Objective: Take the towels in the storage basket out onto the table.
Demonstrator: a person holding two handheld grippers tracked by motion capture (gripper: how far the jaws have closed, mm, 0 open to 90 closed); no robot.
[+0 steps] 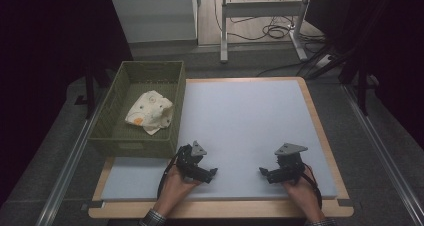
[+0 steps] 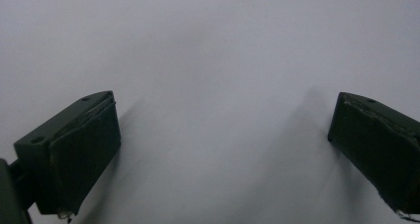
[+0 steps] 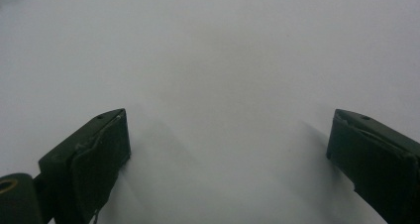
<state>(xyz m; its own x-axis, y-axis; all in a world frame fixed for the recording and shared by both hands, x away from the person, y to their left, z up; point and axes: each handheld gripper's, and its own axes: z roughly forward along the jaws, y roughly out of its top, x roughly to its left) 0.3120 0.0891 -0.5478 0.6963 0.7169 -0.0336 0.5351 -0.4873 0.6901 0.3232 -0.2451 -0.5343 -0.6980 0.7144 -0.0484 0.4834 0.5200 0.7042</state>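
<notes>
Both grippers sit low on the grey mat [image 1: 250,116], left gripper [image 1: 212,173] and right gripper [image 1: 263,172] jaws spread wide, nothing between them; folded cloth [image 1: 150,112] is over in the green basket [image 1: 112,136].

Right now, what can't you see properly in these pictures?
- Basket floor under the cloth, high view: the cloth covers it.
- Cloth's print, high view: too small to tell.
- Person beyond the forearms, high view: cut off by the bottom edge.
- Room past the table, high view: too dark.
</notes>
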